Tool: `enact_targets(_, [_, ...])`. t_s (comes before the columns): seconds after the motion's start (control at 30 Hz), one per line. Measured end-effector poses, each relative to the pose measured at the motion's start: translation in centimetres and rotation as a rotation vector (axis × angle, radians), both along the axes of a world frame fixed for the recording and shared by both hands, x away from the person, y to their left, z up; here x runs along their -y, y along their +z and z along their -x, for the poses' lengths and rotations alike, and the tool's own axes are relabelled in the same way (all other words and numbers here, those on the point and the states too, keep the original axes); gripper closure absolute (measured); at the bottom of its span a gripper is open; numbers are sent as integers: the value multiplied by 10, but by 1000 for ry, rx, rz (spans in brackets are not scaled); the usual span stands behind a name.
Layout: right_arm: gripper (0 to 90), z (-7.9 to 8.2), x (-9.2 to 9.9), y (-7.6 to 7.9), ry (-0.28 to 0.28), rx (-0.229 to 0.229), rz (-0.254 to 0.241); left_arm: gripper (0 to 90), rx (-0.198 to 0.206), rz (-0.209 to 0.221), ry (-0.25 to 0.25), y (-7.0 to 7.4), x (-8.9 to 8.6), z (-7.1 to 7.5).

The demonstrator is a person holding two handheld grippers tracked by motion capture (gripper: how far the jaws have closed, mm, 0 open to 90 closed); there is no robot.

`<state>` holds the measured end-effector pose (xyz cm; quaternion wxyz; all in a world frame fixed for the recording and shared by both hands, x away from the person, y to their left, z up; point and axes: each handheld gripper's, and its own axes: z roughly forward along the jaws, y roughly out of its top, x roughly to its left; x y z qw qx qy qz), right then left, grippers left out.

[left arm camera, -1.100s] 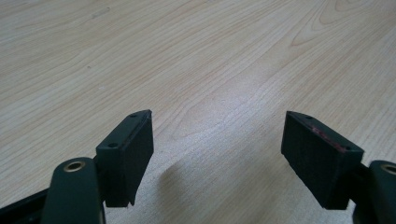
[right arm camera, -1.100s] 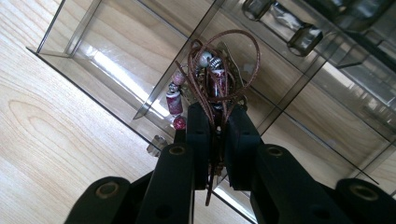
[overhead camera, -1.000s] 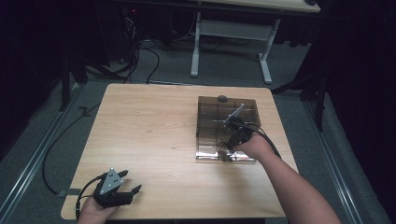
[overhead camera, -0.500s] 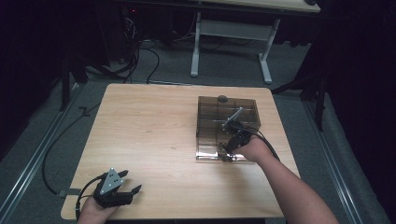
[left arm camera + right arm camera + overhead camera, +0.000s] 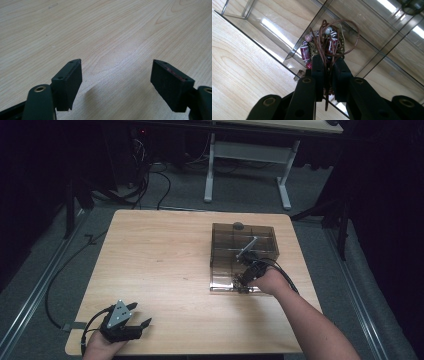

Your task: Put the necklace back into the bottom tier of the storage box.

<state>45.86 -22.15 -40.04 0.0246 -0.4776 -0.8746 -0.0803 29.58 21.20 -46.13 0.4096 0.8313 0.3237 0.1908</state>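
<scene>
A smoky clear plastic organiser box (image 5: 222, 270) with several compartments lies open on the right half of the wooden table (image 5: 160, 270). My right gripper (image 5: 241, 282) is at the box's front edge, shut on a bundle of brown cord and red, white and pink beads (image 5: 322, 47). In the right gripper view the beaded cord hangs just over a compartment divider (image 5: 312, 32) at the box's front wall. My left gripper (image 5: 136, 316) rests near the table's front left corner, open with nothing between its pads (image 5: 68, 80).
A small dark knob (image 5: 238, 225) sits on the box's far edge, and a grey bar (image 5: 247, 246) lies slanted across the box. A white-legged desk (image 5: 245, 150) and cables (image 5: 145, 180) are on the floor behind the table.
My right gripper has moved toward me, from over the box's middle to its front edge, with the beaded cord in it. The left gripper has stayed put.
</scene>
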Motion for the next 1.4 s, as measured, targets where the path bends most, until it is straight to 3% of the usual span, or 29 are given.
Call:
enact_targets(0.17, [818,0,-2,-5,6,10,22,256,1,0,1,0,0,0])
enact_targets(0.23, [765,0,-2,-5,-6,4,38,256,1,-1,1,0,0,0])
enact_targets(0.47, [633,-1,1,9,-15,46,16,256,1,-1,3,0,0,0])
enact_targets(0.5, [619,0,2,12,-39,45,10,257,2,-2,3,0,0,0])
enact_targets(0.63, [613,0,6,18,-40,60,-1,257,1,-1,3,0,0,0])
enact_targets(0.83, [689,-1,1,18,-30,70,3,258,1,-3,4,0,0,0])
enact_targets(1.03, [883,-6,0,2,-33,85,48,258,1,0,4,0,0,0])
enact_targets(1.1, [886,-8,1,-4,-35,77,77,258,1,1,4,0,0,0])
enact_targets(1.4, [886,-6,4,-10,-47,66,78,258,1,-2,3,0,0,0])
